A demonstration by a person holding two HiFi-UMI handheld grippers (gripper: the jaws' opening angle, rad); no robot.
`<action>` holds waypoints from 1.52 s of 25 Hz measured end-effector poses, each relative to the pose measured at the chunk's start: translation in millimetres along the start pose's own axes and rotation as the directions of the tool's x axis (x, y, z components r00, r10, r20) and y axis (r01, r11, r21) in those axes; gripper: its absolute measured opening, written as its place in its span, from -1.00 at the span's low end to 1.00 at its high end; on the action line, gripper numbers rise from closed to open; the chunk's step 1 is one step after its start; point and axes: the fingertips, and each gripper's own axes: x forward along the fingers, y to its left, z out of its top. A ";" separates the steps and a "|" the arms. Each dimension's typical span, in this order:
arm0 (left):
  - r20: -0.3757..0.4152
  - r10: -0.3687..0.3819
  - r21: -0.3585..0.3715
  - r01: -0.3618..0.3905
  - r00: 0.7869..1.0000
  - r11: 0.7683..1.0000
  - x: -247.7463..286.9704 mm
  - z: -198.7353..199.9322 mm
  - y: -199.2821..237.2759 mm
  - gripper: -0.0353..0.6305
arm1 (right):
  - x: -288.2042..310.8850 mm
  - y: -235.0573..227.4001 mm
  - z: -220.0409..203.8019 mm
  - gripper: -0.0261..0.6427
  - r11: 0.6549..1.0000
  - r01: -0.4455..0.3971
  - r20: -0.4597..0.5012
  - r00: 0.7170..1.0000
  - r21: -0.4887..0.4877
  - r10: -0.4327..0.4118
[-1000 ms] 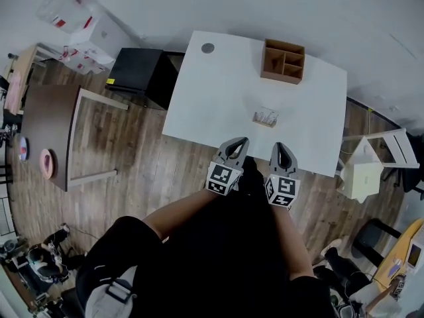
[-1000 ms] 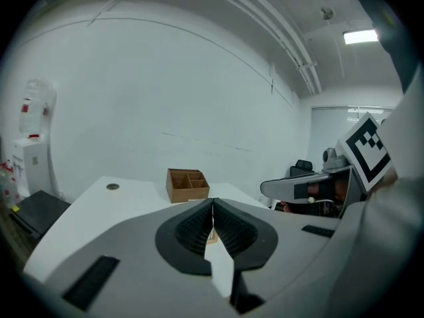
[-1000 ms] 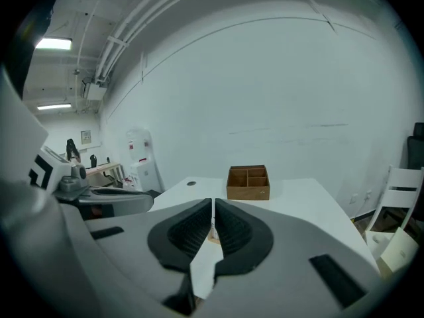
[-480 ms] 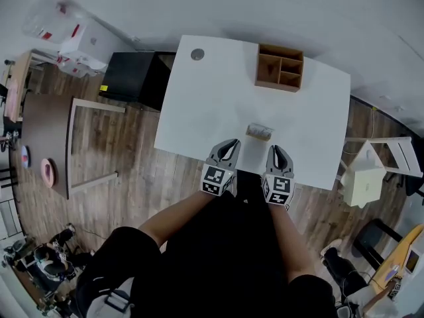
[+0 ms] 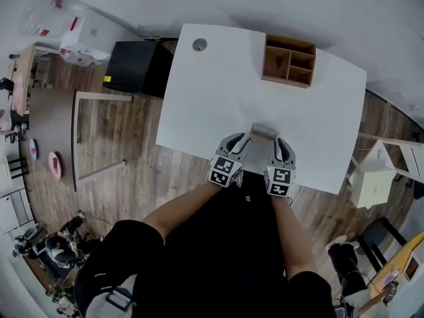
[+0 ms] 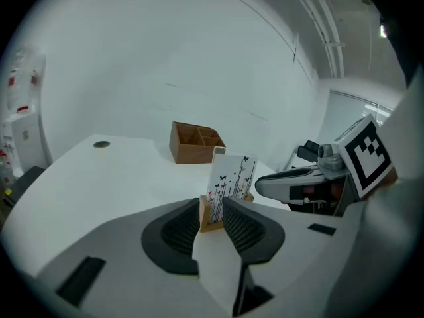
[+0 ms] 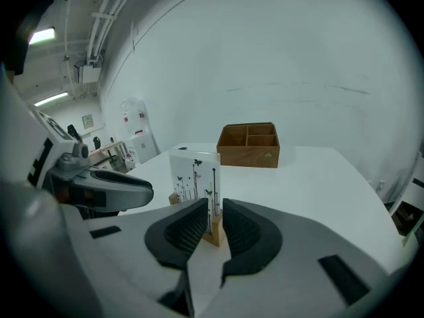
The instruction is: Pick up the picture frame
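Two sets of jaws stood apart around the ends of the picture frame, upright near the white table's front edge, as we held the left gripper, its jaws just opened, beside the right gripper, neither visibly pressing it.

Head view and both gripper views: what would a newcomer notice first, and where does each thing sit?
The picture frame, a white card with black stems in a wooden base, stands upright toward the table's front edge. The left gripper, whose jaws have just been opening, and the right gripper flank it, jaws apart, each sighted on an end of its base. A wooden box sits at the far edge.
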 end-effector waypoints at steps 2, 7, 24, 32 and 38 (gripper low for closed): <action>-0.026 -0.008 0.005 0.008 1.000 1.000 6.1 -4.7 3.6 -0.60 | 4.8 -1.9 -5.0 -0.62 1.000 -0.011 -0.018 1.000 0.002 0.011; -0.062 -0.036 0.001 0.036 0.997 0.999 20.7 -10.6 12.8 -0.55 | 17.3 -5.2 -15.3 -0.60 1.000 -0.026 -0.054 0.998 -0.007 0.026; -0.122 -0.048 0.045 0.053 0.991 0.998 52.6 -26.5 3.3 -0.51 | 35.8 -6.1 -40.5 -0.61 0.999 -0.045 -0.135 0.990 0.002 0.045; -0.119 -0.011 0.055 0.018 0.993 0.998 56.1 -24.5 9.3 -0.52 | 40.1 -6.6 -38.5 -0.64 0.999 -0.037 -0.123 0.992 0.009 0.037; -0.105 -0.004 0.068 0.011 0.994 0.998 53.2 -20.8 4.5 -0.57 | 36.7 -10.8 -37.4 -0.67 0.999 -0.042 -0.115 0.993 0.005 0.042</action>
